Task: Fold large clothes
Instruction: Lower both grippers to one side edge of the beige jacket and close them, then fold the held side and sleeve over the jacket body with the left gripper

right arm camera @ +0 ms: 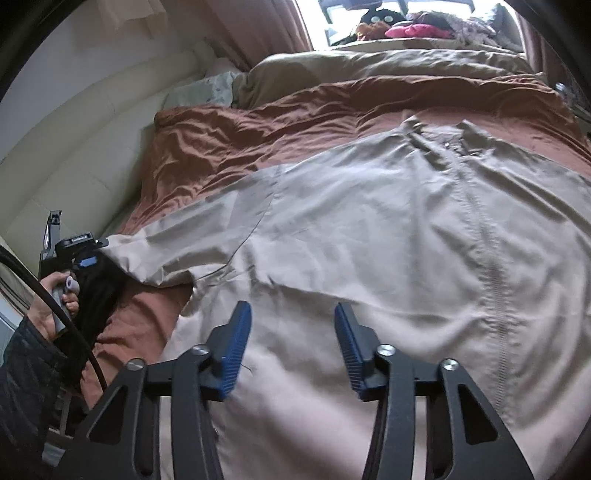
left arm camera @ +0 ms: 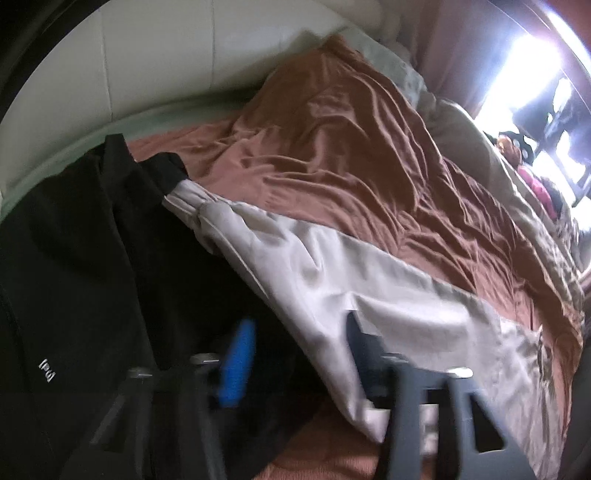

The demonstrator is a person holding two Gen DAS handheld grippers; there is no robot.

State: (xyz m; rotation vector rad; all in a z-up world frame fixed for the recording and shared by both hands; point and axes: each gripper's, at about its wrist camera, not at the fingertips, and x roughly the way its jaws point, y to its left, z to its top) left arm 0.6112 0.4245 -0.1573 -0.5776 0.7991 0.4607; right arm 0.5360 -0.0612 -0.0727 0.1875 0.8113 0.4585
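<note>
A large beige jacket (right arm camera: 369, 229) with a centre zipper lies spread flat on the brown bedspread (right arm camera: 221, 147). My right gripper (right arm camera: 291, 343) hovers open and empty just above its lower part. My left gripper (left arm camera: 295, 350) is at the end of the jacket's left sleeve (left arm camera: 314, 266), whose black cuff (left arm camera: 166, 170) points away; the fabric lies between its fingers, and blur hides whether they pinch it. In the right wrist view the left gripper (right arm camera: 86, 258) sits at the sleeve end, at the bed's left edge.
A cream padded headboard or wall (right arm camera: 74, 147) runs along the bed's left side. Olive pillows (right arm camera: 369, 62) and piled clothes by a bright window (right arm camera: 406, 26) lie at the far end. My dark-sleeved arm (right arm camera: 22, 369) and a black cable are at the lower left.
</note>
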